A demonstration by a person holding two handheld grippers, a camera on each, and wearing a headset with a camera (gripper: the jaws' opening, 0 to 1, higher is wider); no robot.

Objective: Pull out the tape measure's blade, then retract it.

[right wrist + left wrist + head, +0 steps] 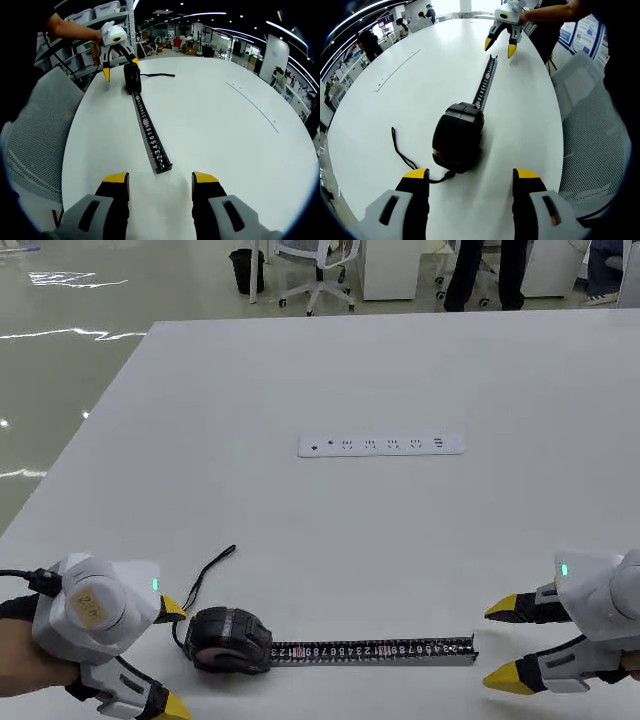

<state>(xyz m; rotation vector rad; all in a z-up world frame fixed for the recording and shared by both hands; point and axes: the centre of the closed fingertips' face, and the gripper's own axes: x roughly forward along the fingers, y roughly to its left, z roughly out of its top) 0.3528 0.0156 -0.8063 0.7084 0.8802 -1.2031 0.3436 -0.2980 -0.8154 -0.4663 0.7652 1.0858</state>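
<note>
One tape measure [228, 639] lies on the white worktop [400, 540] at the lower left of the head view. Its single blade [375, 650] is drawn out flat and runs rightward along the bottom of the frame, numbers facing up. I count two hand-held grippers. The left hand-held gripper [173, 657] is at the lower left with its jaws apart and holding nothing. In its own view the dark case lies just ahead of the yellow tips and between their lines, apart from both. The right hand-held gripper [500, 643] is at the lower right, also spread wide and empty. In its own view the blade's free end lies just in front of the gap between the tips, touching neither. I judge the first half of the task done, since the blade is out and lies there with nothing gripping it. The retraction is left, and I expect it to need the case steadied and the blade released or fed back. Also on the worktop are one black wrist strap [205, 575], trailing from the case toward the upper left, and one white power strip [381, 445] at mid-frame, well apart from the tape.
</note>
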